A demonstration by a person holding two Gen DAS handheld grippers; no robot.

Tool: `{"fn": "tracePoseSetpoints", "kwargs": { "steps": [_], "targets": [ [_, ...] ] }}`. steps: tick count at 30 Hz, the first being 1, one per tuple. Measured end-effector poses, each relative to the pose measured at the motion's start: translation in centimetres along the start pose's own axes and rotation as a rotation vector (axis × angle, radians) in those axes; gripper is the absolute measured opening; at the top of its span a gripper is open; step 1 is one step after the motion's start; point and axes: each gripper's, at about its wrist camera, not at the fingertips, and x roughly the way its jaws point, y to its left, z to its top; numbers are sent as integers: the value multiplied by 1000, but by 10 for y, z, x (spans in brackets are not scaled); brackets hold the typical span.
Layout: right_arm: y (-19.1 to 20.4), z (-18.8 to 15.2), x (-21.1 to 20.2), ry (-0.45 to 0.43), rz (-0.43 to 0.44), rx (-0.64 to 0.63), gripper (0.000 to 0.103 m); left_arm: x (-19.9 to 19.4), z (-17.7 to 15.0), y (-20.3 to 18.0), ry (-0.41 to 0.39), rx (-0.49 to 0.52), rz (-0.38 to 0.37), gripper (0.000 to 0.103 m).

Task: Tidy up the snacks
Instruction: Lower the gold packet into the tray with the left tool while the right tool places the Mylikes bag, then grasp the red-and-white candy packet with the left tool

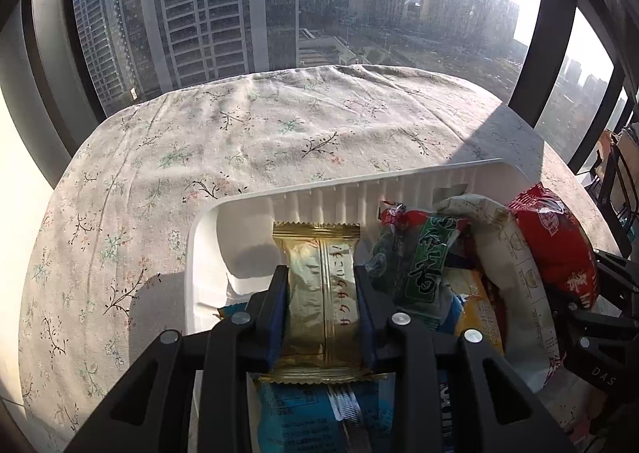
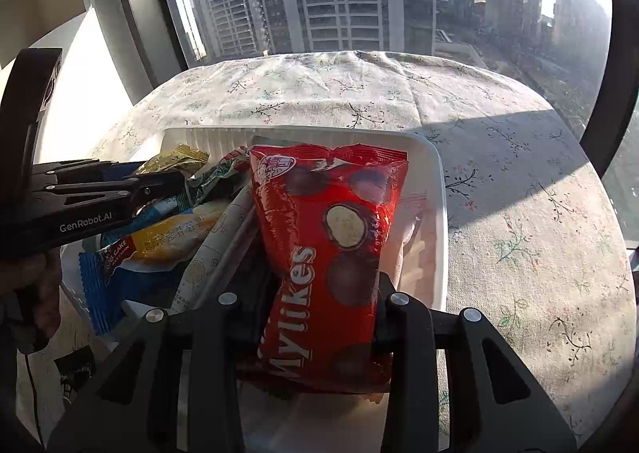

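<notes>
My left gripper [image 1: 321, 277] is shut on a gold foil snack packet [image 1: 315, 285] and holds it over the left end of a white plastic bin [image 1: 247, 201]. My right gripper [image 2: 323, 285] is shut on a red Mylikes chocolate bag [image 2: 331, 229], which hangs over the bin's right end [image 2: 435, 189]. In the right wrist view the left gripper [image 2: 167, 177] comes in from the left with the gold packet [image 2: 175, 159] in it. The red bag [image 1: 555, 237] shows at the right of the left wrist view. Several other snacks fill the bin: a green packet [image 1: 423, 253], a yellow packet [image 2: 171, 237], a blue wrapper [image 1: 303, 413].
The bin stands on a table covered by a floral cloth [image 1: 239, 133], with bare cloth beyond it and to the right [image 2: 519, 213]. Dark window frames [image 1: 531, 66] and tall buildings stand behind. A dark rack [image 1: 619, 173] sits at the far right. A hand [image 2: 36, 285] grips the left tool.
</notes>
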Motion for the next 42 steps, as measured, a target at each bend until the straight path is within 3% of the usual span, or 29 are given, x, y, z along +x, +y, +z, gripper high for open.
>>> {"fn": "tracePoseSetpoints", "kwargs": {
  "steps": [6,10,13,22,24,31,33,38,42],
  "targets": [
    [-1,-1,-1,-1,5,6,33,4,0,1,32,0,10,39],
    [0,-2,-4,-13,3,8,34,2,-2,3,30,-10,-1,53],
    [1,-2,-8,-26,3,2,38,-3,-4,2,21,-8,1,59],
    [2,-3,-22,-80,2,-24,60,-41,-11,-1,-47,-13,-18,76],
    [4,-3,-26,-91,3,-39,70,-54,-17,-2,-68,-14,-25,80],
    [17,3,-55,-176,-59,-129,78,-108,-61,-3,-107,-24,-28,99],
    [19,8,-72,-204,-56,-138,87,-123,-80,-5,-107,-30,-20,103],
    [34,10,-119,-260,-42,-170,95,-144,-124,-13,-73,-32,-33,103],
    [57,-8,-159,-315,-91,-267,97,-160,-159,-25,-61,-48,-20,103]
  ]
}}
